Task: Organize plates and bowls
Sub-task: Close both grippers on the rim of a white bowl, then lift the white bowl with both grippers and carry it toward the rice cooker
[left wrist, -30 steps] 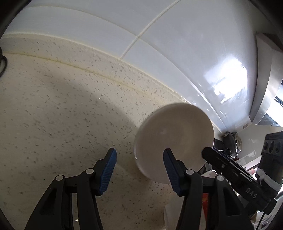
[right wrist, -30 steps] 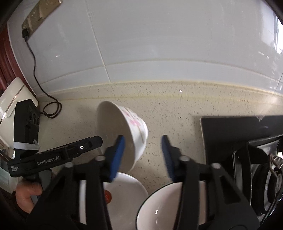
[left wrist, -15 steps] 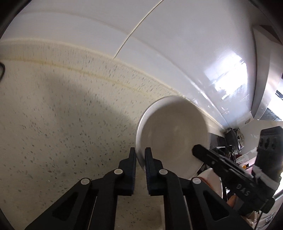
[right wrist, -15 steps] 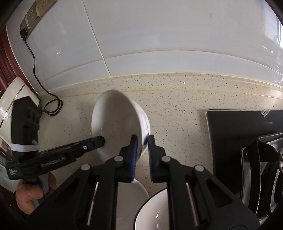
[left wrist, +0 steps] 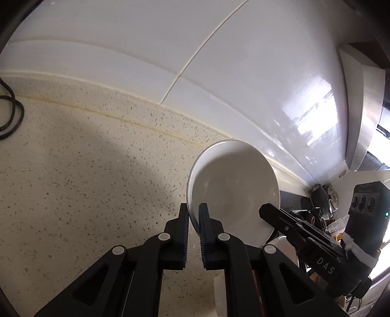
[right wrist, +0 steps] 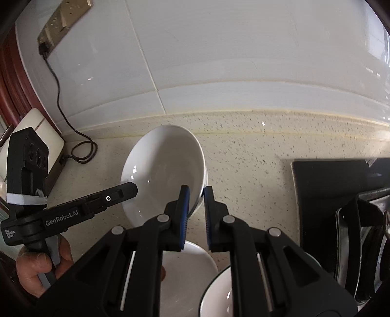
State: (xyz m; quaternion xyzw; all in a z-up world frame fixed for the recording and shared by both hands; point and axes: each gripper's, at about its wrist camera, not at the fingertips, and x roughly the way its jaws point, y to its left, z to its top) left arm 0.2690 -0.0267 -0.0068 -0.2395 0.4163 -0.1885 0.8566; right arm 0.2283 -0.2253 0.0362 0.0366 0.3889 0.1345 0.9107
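One tilted white bowl off the tabletop, both grippers' fingers clamped on its rim: left gripper at 9 o'clock, right gripper at 3. Two more dishes at 6: plate, bowl.

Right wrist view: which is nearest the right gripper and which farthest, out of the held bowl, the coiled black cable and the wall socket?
1. Bowl: clamped by its rim in the right gripper, so nearest.
2. Cable: coiled on the counter to the left, behind the bowl near the wall.
3. Socket: high on the tiled wall, top left, farthest.
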